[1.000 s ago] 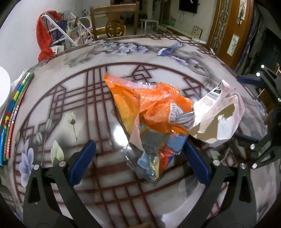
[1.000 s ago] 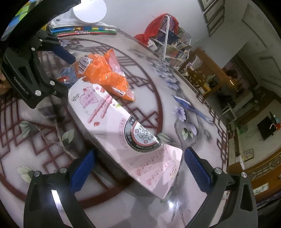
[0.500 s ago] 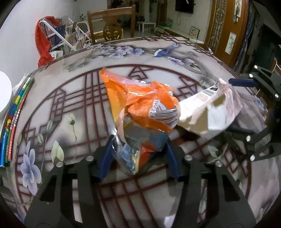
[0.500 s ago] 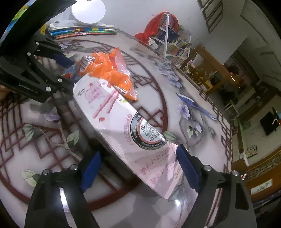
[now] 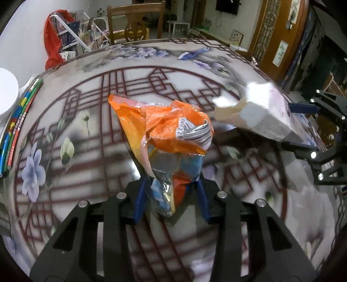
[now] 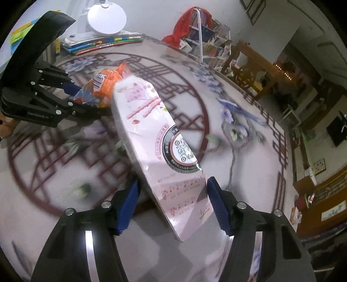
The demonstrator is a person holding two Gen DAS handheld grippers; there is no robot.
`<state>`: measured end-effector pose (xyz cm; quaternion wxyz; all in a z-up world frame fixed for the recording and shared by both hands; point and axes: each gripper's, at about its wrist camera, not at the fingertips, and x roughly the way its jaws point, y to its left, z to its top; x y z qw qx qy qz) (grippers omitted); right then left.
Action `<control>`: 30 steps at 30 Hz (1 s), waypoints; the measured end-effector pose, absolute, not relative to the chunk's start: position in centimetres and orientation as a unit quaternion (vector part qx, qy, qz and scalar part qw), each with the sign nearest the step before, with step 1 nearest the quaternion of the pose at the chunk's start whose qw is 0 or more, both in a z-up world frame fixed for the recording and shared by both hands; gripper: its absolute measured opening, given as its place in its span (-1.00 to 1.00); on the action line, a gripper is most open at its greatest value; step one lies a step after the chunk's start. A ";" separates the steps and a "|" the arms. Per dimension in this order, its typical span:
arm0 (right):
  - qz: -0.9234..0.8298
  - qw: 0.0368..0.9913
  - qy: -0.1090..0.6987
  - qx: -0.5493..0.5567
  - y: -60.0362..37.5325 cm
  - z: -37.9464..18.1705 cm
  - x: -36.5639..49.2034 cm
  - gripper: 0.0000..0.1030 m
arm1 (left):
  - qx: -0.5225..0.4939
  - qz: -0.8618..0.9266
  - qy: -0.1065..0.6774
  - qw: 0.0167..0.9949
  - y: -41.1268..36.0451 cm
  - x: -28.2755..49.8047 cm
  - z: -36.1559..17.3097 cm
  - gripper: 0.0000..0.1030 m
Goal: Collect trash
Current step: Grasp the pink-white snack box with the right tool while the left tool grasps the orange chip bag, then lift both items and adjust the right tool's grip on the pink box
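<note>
Both jaws closing, wrapper (image 5: 164, 138) and box (image 6: 160, 147) between

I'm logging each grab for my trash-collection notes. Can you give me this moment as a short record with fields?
surface: round patterned table
left hand-held gripper: jaws closing, pads pressing the crumpled orange snack bag
right hand-held gripper: jaws closing around the pink flattened carton
carton pose: tilted, far end raised
table edge: stack of colourful books, white lamp
beyond table: wooden chair
</note>
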<state>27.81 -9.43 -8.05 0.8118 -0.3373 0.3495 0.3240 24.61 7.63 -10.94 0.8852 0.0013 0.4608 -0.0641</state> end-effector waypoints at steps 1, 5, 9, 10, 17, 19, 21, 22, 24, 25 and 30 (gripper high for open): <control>0.323 0.812 0.354 -0.333 -9.8 -7.9 27.4 0.18 | 0.003 -0.066 0.462 0.884 7.4 24.1 -10.8 -0.25; 0.310 0.820 0.380 -0.295 -11.4 -6.8 25.6 0.16 | -0.003 -0.070 0.470 0.880 6.7 22.0 -10.5 -0.25; 0.302 0.823 0.400 -0.269 -12.4 -6.4 23.8 0.16 | -0.014 -0.072 0.479 0.875 6.2 19.5 -10.1 -0.25; 0.302 0.822 0.406 -0.262 -12.6 -6.3 23.3 0.16 | -0.020 -0.074 0.481 0.873 6.1 18.9 -10.0 -0.25; 0.314 0.817 0.422 -0.234 -13.0 -5.8 19.0 0.19 | -0.045 -0.083 0.485 0.869 5.8 14.7 -9.1 -0.25; 0.314 0.816 0.425 -0.233 -13.0 -5.9 17.9 0.19 | -0.052 -0.084 0.485 0.869 5.9 13.8 -9.0 -0.25; 0.315 0.814 0.428 -0.233 -13.0 -6.1 17.1 0.19 | -0.059 -0.082 0.488 0.867 6.1 12.9 -9.2 -0.24; 0.316 0.813 0.430 -0.233 -13.1 -6.2 16.8 0.19 | -0.061 -0.082 0.490 0.865 6.1 12.7 -9.3 -0.24; 0.319 0.811 0.432 -0.232 -13.0 -6.3 16.4 0.25 | -0.060 -0.081 0.493 0.864 6.1 12.1 -9.5 -0.24; 0.319 0.811 0.433 -0.231 -12.9 -6.4 16.0 0.37 | -0.062 -0.081 0.493 0.864 6.1 11.8 -9.4 -0.22; 0.326 0.811 0.429 -0.227 -12.5 -6.2 15.1 0.47 | -0.076 -0.082 0.488 0.865 6.4 10.5 -8.9 0.15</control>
